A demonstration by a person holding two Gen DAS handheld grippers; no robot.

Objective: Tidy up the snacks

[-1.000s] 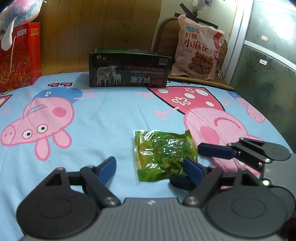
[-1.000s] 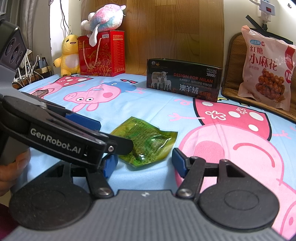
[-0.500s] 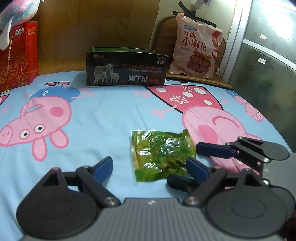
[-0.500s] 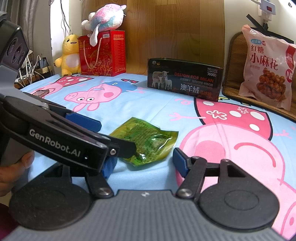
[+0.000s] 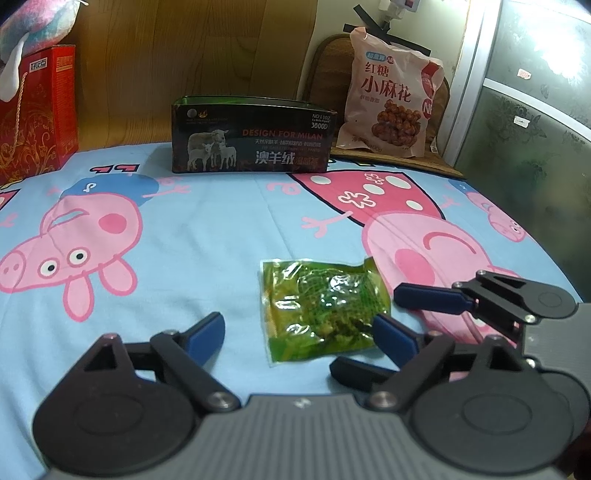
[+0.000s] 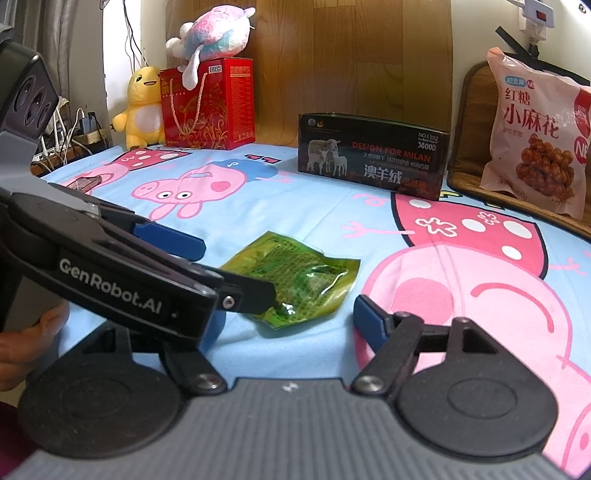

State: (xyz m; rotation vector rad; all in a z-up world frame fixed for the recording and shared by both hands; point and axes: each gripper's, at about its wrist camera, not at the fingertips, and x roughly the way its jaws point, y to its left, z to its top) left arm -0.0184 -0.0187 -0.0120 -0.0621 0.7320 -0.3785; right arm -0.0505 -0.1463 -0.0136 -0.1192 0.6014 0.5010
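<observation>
Right now the green snack packet (image 5: pixel 320 308) lies flat on the bedsheet (image 5: pixel 207 236), well in front of the dark box (image 5: pixel 251 136). Left gripper (image 5: pixel 299 334) gapes empty; right gripper (image 6: pixel 291 317) is opening, unloaded. Looks light, floppy, slick: pinch a sealed edge.

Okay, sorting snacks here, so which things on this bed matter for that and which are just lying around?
For the job:
green snack packet
pink snack bag
dark open box, a likely container

Just lying about:
red gift box
pastel plush toy
yellow plush toy
</observation>
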